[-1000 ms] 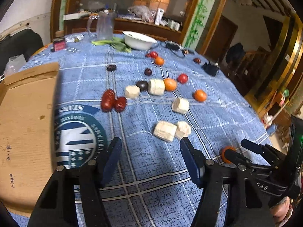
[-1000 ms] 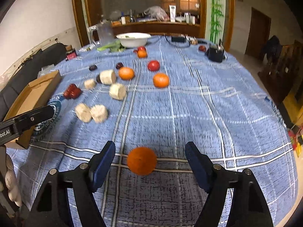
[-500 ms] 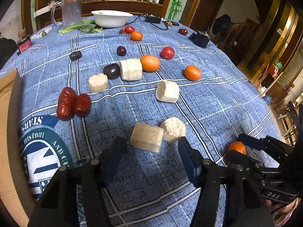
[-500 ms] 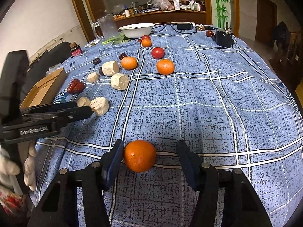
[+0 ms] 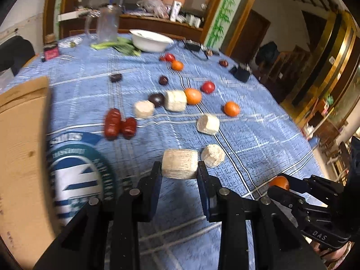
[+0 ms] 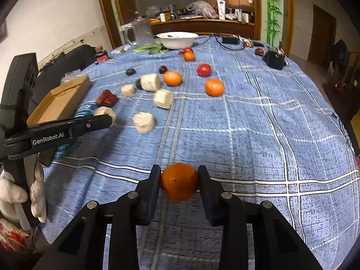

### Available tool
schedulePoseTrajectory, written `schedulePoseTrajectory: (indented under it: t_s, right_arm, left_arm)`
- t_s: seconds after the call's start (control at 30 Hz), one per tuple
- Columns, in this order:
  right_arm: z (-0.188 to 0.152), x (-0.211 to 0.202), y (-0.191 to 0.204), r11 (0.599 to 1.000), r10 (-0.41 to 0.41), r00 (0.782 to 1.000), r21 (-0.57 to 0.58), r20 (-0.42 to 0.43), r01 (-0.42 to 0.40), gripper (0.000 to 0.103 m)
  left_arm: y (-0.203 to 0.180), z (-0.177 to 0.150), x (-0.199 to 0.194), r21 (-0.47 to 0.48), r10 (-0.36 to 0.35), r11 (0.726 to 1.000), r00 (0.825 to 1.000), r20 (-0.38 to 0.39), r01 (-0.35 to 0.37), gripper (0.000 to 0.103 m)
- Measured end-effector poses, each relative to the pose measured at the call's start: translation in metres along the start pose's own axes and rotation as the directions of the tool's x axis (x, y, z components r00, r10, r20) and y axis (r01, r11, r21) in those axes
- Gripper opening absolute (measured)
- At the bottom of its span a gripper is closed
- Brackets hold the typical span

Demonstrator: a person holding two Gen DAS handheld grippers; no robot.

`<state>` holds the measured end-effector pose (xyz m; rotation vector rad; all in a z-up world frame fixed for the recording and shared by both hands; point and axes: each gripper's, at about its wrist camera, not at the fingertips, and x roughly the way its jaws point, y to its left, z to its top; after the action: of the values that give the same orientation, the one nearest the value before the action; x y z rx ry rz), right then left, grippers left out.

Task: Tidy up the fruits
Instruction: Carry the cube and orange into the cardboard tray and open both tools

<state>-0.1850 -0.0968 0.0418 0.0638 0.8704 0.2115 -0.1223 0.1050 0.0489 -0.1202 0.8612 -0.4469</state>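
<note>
Pick-up step, both sides: left gripper (image 5: 179, 168) is closing on a pale chunk (image 5: 180, 163), right gripper (image 6: 179, 177) on an orange (image 6: 179, 181). Next, probably a lift w/o slipping is needed.

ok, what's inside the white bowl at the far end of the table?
The wide white bowl shows only a small greenish bit at its rim; the wall hides the rest. Green leafy vegetables lie beside it on the blue checked tablecloth.
</note>
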Motion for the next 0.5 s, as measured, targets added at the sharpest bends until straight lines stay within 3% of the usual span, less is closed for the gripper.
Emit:
schedulePoseTrajectory:
  t_s: [0.17, 0.27, 0.43, 0.5]
  right_arm:
    - [0.022, -0.009, 0.044, 0.993, 0.086, 0.996, -0.089, 0.030, -0.083, 0.036]
    - [0.049, -0.010, 0.086, 0.968, 0.207, 0.977, -0.156, 0.045, -0.198, 0.036]
    - [0.095, 0.004, 0.149, 0.916, 0.349, 0.936, -0.226, 0.045, -0.330, 0.036]
    - [0.119, 0.019, 0.179, 0.896, 0.386, 0.922, -0.250, 0.025, -0.368, 0.037]
  left_arm:
    - [0.031, 0.002, -0.059, -0.038, 0.034, 0.999, 0.995, 0.099, -0.030, 0.030]
    - [0.057, 0.010, -0.092, -0.048, 0.087, 0.996, 0.987, 0.136, -0.081, 0.030]
    - [0.111, 0.036, -0.120, -0.044, 0.246, 0.969, 0.962, 0.123, -0.242, 0.030]
    - [0.142, 0.051, -0.118, -0.060, 0.326, 0.945, 0.940, 0.096, -0.322, 0.030]
